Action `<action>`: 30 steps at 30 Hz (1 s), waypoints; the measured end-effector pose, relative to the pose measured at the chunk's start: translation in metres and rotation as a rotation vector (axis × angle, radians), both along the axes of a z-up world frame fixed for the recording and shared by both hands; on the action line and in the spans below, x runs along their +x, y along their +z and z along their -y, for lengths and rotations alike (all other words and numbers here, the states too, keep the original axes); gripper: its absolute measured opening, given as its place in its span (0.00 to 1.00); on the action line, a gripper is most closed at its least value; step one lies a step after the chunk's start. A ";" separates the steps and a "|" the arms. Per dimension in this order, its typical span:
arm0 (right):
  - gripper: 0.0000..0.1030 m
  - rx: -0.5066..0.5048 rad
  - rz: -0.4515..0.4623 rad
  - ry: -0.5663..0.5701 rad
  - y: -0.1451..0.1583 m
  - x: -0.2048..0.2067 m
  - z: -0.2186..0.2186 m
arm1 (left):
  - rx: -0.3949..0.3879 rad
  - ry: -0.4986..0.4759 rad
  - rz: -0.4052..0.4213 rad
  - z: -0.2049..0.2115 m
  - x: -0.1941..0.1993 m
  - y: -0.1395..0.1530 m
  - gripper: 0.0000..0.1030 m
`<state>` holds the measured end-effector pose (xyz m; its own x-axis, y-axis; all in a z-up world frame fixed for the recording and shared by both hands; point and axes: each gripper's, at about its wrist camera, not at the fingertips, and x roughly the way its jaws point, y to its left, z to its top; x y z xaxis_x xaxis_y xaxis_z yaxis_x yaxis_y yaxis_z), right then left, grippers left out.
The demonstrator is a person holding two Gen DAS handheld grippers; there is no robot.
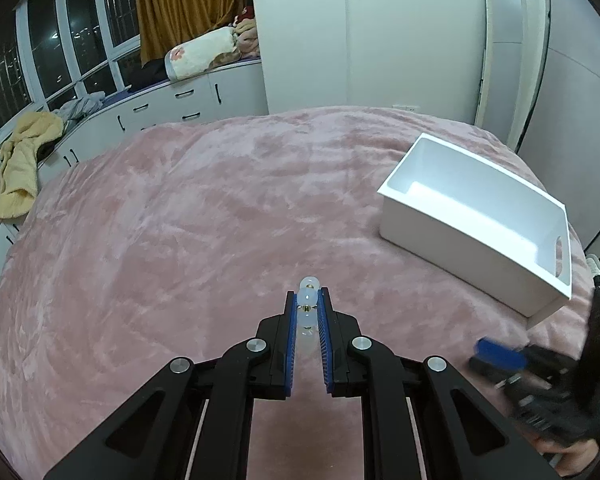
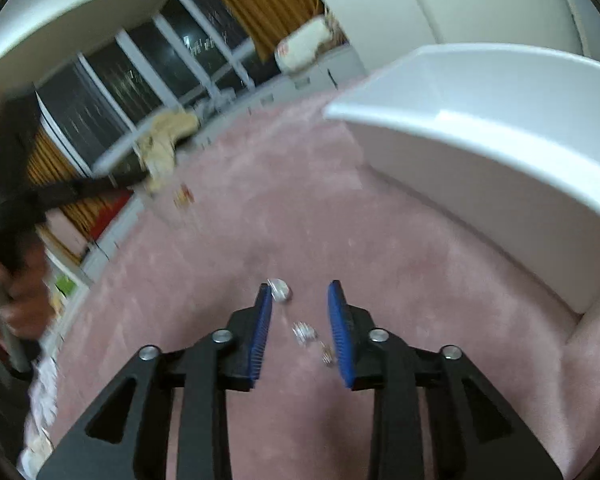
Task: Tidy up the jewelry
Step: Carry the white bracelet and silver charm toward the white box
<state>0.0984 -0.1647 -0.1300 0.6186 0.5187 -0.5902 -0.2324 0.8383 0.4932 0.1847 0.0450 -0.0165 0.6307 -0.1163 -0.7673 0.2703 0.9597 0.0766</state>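
The left gripper (image 1: pixel 309 300) is clamped on a translucent white beaded bracelet with small gold spacers (image 1: pixel 307 307), held above the pink plush bedspread (image 1: pixel 188 216). The white rectangular plastic bin (image 1: pixel 452 236) sits well apart, forward and to the right. The right gripper (image 2: pixel 300 300) has its jaws apart over small silvery jewelry pieces (image 2: pixel 305 333) lying on the bedspread; blur hides their exact form. Recommended procedure: the left gripper carries the bracelet clear over the bin rim before releasing; the right gripper lowers squarely around one piece before closing.

Box (image 1: pixel 480 216) on blanket (image 1: pixel 204 200), right of left tongs (image 1: pixel 308 300).
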 end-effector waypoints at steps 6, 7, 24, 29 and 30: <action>0.30 -0.292 -0.048 0.097 -0.027 0.004 -0.038 | -0.006 -0.024 0.014 0.012 0.000 0.009 0.15; 0.30 -0.342 -0.059 0.101 -0.033 0.004 -0.043 | -0.007 -0.027 0.017 0.013 0.000 0.011 0.15; 0.19 -0.291 0.019 0.081 0.002 -0.003 -0.028 | -0.035 -0.086 0.062 0.047 -0.003 0.039 0.15; 0.19 -0.250 0.078 0.033 0.038 -0.001 -0.007 | -0.035 -0.106 0.070 0.063 -0.001 0.044 0.15; 0.19 -0.251 0.088 0.020 0.044 0.000 -0.004 | -0.035 -0.111 0.072 0.065 0.000 0.044 0.15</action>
